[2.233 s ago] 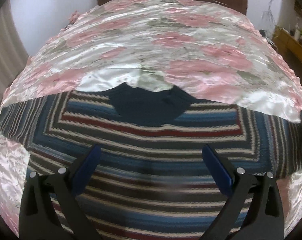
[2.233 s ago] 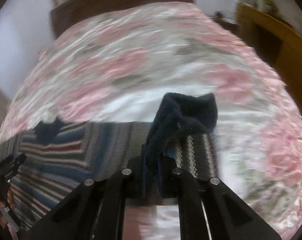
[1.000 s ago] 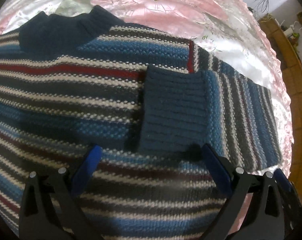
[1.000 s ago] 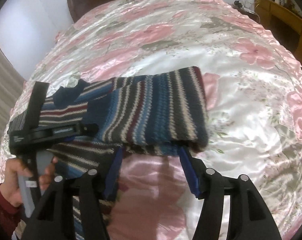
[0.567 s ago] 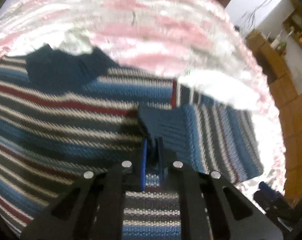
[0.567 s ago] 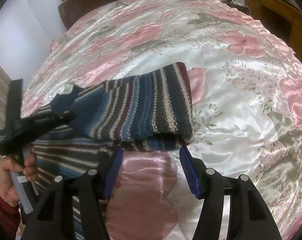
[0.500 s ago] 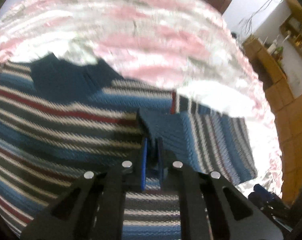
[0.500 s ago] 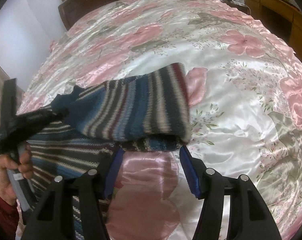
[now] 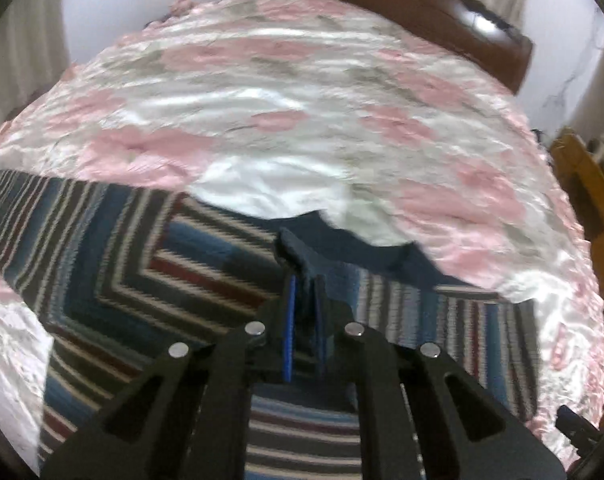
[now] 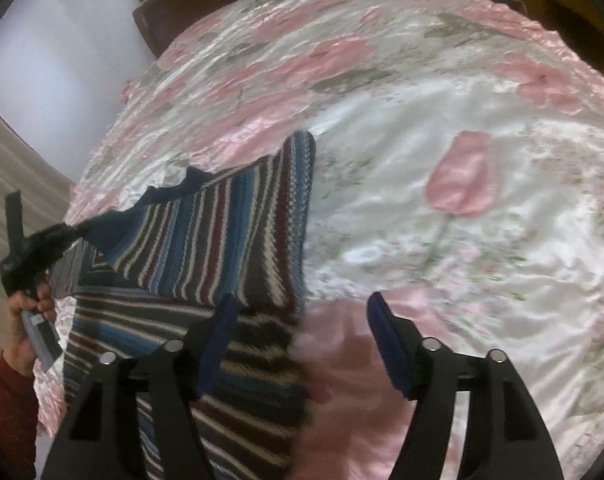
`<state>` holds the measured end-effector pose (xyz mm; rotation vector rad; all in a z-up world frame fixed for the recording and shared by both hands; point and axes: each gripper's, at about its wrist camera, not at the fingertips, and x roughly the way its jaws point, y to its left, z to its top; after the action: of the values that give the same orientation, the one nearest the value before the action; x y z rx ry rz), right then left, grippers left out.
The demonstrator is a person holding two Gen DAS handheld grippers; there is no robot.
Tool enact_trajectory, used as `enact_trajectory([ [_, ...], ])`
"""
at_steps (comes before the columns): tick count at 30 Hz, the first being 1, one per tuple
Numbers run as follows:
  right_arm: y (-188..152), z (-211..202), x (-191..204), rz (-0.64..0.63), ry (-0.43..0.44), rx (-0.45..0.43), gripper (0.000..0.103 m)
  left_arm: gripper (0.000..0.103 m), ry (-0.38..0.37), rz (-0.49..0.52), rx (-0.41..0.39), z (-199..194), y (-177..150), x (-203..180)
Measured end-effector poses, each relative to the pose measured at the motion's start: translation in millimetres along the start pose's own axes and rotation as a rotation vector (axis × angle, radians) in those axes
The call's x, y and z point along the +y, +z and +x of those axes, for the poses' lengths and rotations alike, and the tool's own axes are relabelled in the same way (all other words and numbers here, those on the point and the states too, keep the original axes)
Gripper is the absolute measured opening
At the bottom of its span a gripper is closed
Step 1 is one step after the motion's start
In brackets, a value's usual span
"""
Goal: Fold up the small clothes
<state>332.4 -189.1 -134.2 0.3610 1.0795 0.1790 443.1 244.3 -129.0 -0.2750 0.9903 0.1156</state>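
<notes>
In the left wrist view the whole picture is smeared by motion, so the flowers on the bedspread (image 9: 302, 92) are soft streaks. The sweater (image 9: 150, 264) runs off the frame at 9 o'clock and at 6 o'clock, and the left tool (image 9: 304, 312) covers the fold it pinches, so how much knit lies between the pads cannot be told. A dark object (image 9: 574, 428) at 4 o'clock is cut by the rim and unreadable.

In the right wrist view the sweater's lower part is blurred behind the right tool (image 10: 298, 340). The hand (image 10: 26, 324) at 8 o'clock is partly cut off, and its sleeve (image 10: 6, 416) leaves the frame.
</notes>
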Motion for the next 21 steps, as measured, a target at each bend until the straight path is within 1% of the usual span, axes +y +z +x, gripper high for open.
enact_trajectory([
  [3,7,28,2,0.063,0.007,0.068,0.071,0.007,0.023,0.016,0.036,19,-5,10],
  [6,13,53,-4,0.120,0.010,0.112,0.071,0.008,0.042,0.028,0.061,34,-18,14],
  [7,13,57,-7,0.131,0.014,0.119,0.065,0.008,0.051,0.032,0.068,38,-23,15],
  [8,14,63,-10,0.142,0.035,0.131,0.048,0.009,0.061,0.039,0.074,43,-27,16],
  [9,14,68,-13,0.156,0.067,0.147,0.039,0.010,0.069,0.044,0.080,45,-31,18],
  [10,13,70,-15,0.167,0.076,0.153,0.032,0.013,0.080,0.048,0.089,48,-34,21],
  [11,10,71,-18,0.172,0.070,0.149,0.028,0.019,0.084,0.047,0.092,49,-36,25],
  [12,8,71,-19,0.167,0.066,0.147,0.027,0.022,0.085,0.043,0.095,51,-38,29],
  [14,3,71,-20,0.154,0.037,0.141,0.024,0.034,0.102,0.034,0.098,53,-42,39],
  [18,0,74,-23,0.166,0.025,0.144,0.026,0.040,0.108,0.034,0.091,46,-45,50],
  [19,2,73,-18,0.152,0.012,0.143,0.028,0.039,0.113,0.025,0.093,40,-45,51],
  [20,3,69,-13,0.140,-0.010,0.136,0.034,0.038,0.102,0.011,0.089,34,-44,52],
  [21,5,65,-9,0.127,-0.028,0.128,0.036,0.038,0.088,0.001,0.081,29,-42,51],
])
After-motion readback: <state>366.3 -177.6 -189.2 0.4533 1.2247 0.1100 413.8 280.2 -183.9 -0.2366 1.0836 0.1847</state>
